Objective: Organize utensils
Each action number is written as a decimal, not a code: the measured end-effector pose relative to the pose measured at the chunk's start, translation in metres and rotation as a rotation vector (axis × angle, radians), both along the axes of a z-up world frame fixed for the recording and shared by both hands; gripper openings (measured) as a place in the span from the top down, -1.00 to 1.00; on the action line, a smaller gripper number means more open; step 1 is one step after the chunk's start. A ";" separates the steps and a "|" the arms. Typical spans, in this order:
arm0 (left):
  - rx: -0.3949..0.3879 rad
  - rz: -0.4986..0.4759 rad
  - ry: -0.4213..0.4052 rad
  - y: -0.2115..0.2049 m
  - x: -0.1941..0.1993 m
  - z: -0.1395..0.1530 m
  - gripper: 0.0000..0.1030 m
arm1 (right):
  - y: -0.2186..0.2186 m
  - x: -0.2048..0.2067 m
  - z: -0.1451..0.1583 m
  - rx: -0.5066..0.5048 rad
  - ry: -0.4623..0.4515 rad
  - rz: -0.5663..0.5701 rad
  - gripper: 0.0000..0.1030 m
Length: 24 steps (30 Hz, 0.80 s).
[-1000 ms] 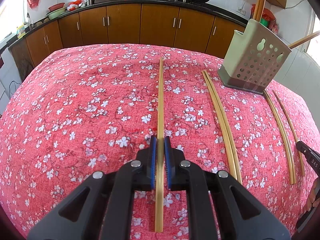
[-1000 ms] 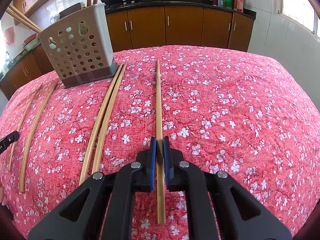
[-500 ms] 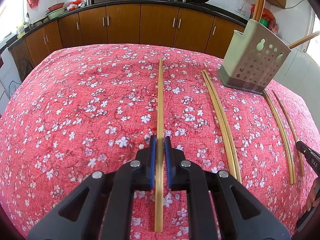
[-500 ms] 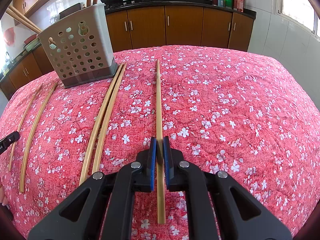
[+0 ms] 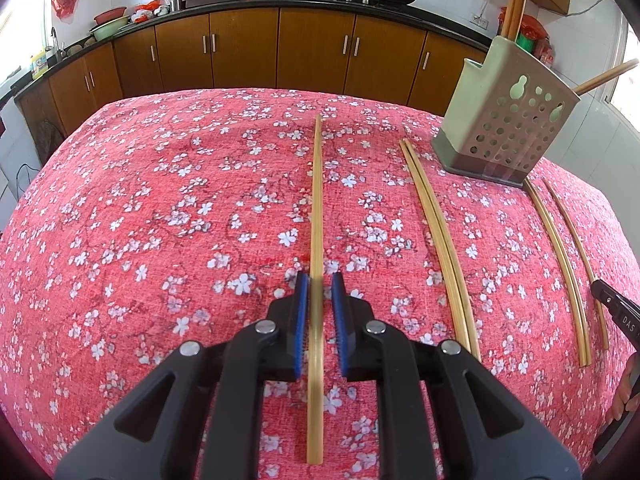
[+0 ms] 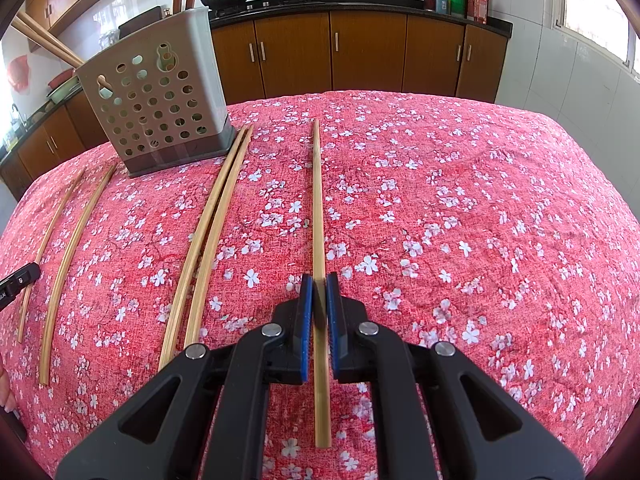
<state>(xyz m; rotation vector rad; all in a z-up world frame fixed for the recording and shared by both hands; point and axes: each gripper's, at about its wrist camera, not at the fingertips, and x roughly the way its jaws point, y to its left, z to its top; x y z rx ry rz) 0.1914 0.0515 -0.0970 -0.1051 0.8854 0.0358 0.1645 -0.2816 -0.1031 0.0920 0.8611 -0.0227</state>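
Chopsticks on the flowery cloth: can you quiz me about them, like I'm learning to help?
1. True or false: the right gripper is shut on a chopstick.
2. In the right wrist view, how many chopsticks lie outside the holder on the cloth?
3. In that view, the holder stands: A) left of the gripped chopstick, B) right of it, C) on top of it.
Key: 1 true; 2 five; 3 A.
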 end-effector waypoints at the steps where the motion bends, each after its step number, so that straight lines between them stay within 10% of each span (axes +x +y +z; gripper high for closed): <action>1: 0.000 0.000 0.000 0.000 0.000 0.000 0.71 | 0.000 0.000 0.000 0.000 0.000 0.000 0.83; 24: 0.049 -0.020 0.007 -0.005 -0.028 0.001 0.79 | -0.004 -0.012 0.000 0.051 -0.003 0.015 0.85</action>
